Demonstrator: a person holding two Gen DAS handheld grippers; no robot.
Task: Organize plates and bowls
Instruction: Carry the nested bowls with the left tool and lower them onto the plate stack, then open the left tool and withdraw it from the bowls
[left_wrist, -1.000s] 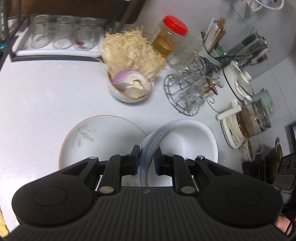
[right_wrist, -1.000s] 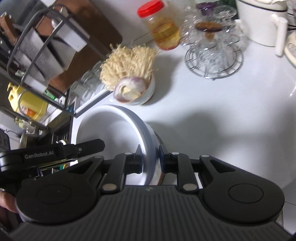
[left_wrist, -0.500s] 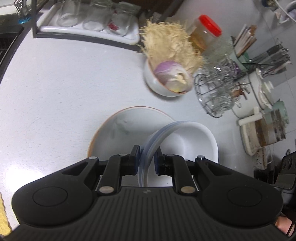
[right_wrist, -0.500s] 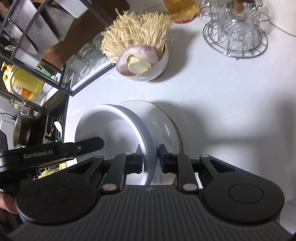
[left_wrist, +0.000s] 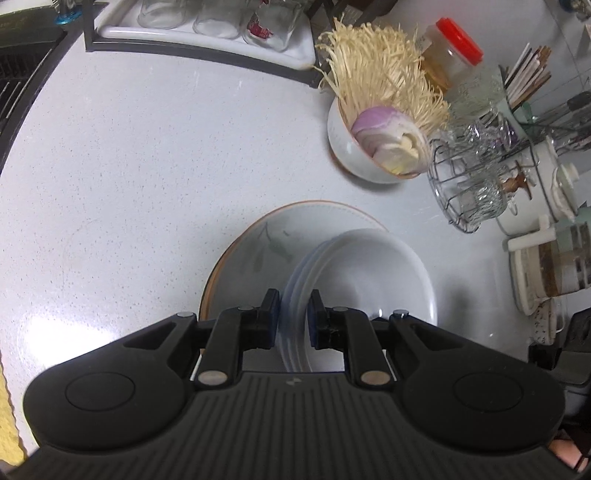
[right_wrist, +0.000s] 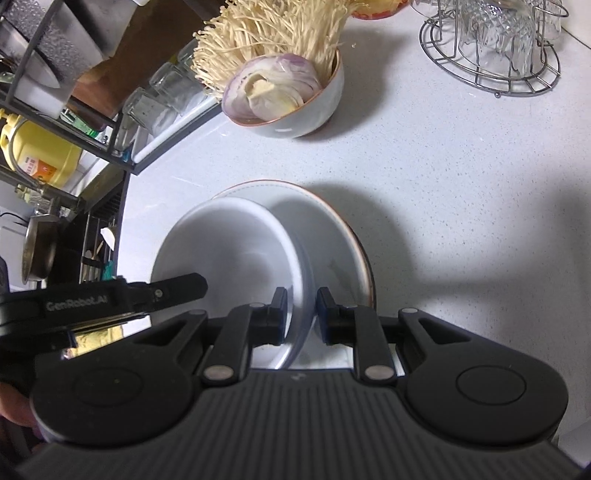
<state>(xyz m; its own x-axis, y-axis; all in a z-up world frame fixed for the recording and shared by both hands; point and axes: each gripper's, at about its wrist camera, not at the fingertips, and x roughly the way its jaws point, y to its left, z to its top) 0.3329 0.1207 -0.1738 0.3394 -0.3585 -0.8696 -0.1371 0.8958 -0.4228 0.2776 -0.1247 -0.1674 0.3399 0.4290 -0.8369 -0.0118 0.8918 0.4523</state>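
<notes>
Fingers of the left gripper (left_wrist: 291, 317) pinch the near rim of a stack of white, blue-edged ceramic bowls (left_wrist: 373, 273), closed tight on the layered edges. Fingers of the right gripper (right_wrist: 300, 314) clamp the opposite rim of the same bowl stack (right_wrist: 229, 243), nearly closed on it. Both grippers tilt steeply down.

Stack sits over a flat white plate with a brown rim and leaf motif (left_wrist: 266, 243) on the speckled pale grey desk (left_wrist: 129, 166); whether its base touches the plate cannot be told. Left view shows the leaf print; right view shows the plate (right_wrist: 332, 236) only as a crescent beyond the bowls, and the left gripper's black body at lower left.

Beyond the plate, apart from it: a white bowl holding a halved purple onion and enoki mushrooms (left_wrist: 373, 144). Just beside it, a wire rack of clear glasses (left_wrist: 476, 177). Behind, a red-lidded jar (left_wrist: 454, 55), seen whole only from the left.

Open desk lies left of the plate in the left view, right of it in the right view. Desk edge meets a dark shelf frame (right_wrist: 122, 155) at far left in the right view.
</notes>
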